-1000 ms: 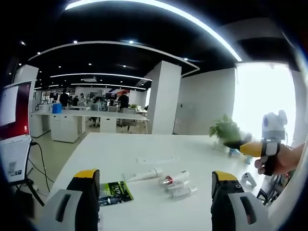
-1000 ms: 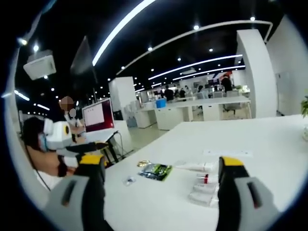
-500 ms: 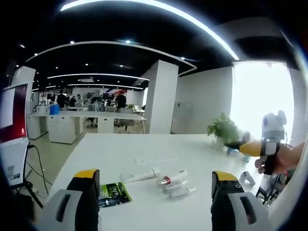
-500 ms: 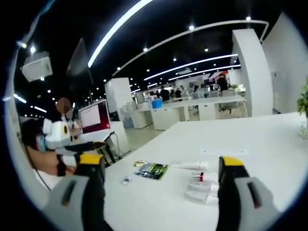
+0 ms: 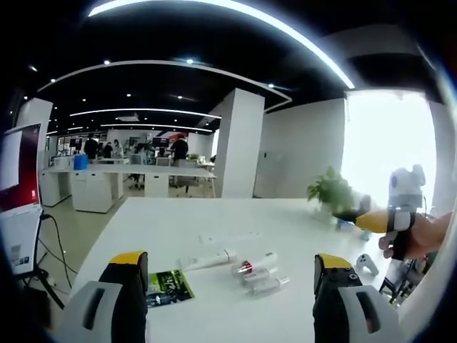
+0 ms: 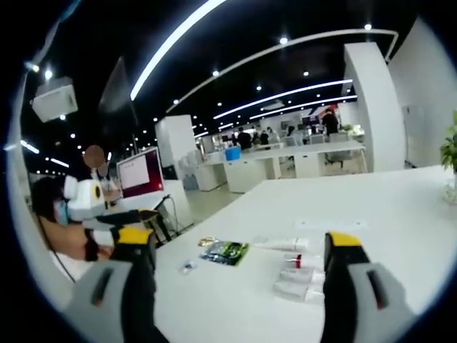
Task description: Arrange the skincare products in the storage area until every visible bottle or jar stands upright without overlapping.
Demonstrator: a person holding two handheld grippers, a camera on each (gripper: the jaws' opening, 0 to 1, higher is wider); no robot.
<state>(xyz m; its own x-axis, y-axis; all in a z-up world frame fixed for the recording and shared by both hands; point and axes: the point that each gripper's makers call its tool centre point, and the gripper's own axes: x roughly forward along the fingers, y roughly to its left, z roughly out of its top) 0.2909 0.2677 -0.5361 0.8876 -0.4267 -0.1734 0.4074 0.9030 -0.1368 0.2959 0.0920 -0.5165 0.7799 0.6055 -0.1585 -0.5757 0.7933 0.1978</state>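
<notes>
**Products Lay Flat, Both Grippers Held Clear**

The left gripper [image 5: 223,286] was wide open and empty, raised above the near edge of the white table [image 5: 178,221]. The right gripper [image 6: 239,275] stood equally spread, gripping nothing. Between the left jaws, farther up the table, lay the skincare items: a white tube [image 5: 207,260] on its side, a red-capped bottle [image 5: 255,263] beside it, and two clear bottles [image 5: 265,281] just below, all lying close together. A green sachet [image 5: 170,284] sat flat near the left jaw.

None of the items stood upright yet, so the arranging seemed barely begun. The risk lay in the crowding: a jaw closing on one bottle could nudge its neighbour and set it rolling. The round, clear bottles would likely slip under an off-centre pinch, and the tube might topple once stood on its cap.
</notes>
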